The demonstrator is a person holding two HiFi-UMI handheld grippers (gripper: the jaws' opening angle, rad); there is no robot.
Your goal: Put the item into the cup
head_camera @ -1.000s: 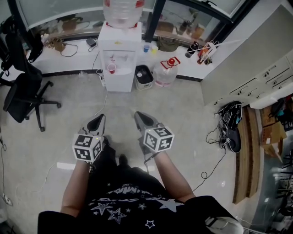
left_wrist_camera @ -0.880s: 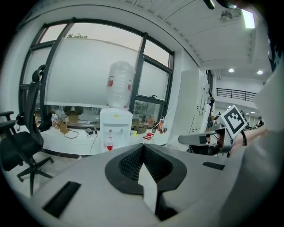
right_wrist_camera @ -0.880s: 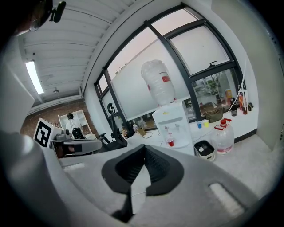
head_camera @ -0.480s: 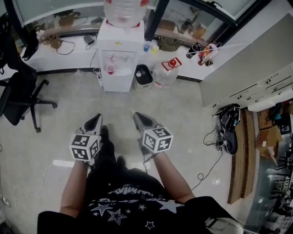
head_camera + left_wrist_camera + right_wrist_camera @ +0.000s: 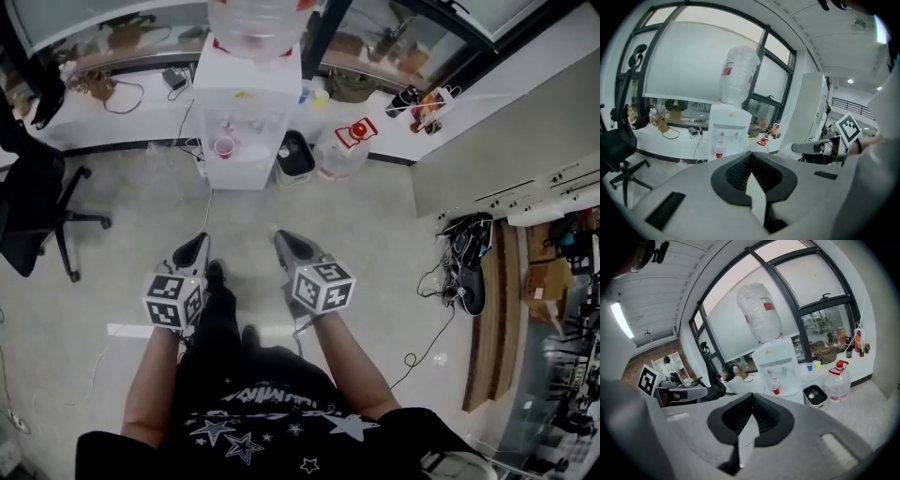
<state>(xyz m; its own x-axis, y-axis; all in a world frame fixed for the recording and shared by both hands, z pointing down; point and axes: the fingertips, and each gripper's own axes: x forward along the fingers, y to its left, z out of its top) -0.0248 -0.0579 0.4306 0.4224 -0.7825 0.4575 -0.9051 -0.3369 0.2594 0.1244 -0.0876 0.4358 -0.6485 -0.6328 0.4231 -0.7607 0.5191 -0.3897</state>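
Most of the room is pale grey floor, bare but for a white strip near the person's feet and a tangle of black cables and a dark bag by the right-hand wall. A long white counter runs under the dark-framed windows along the far side, strewn with cords and small clutter. A black office chair stands at the left. Against the counter's middle sits a white water dispenser topped by an upturned clear bottle; just beside it, on the floor, are a clear jug with a red cap and a black bin. The person, seen from above, holds the left claw and the right claw side by side, well apart from the dispenser and aimed at it. Each claw is pressed together at the tips with nothing between its pads. A red cup stands in the dispenser's recess under the taps. A blue cup and a yellow cup rest on the counter to the dispenser's right. Which item the task means cannot be told.
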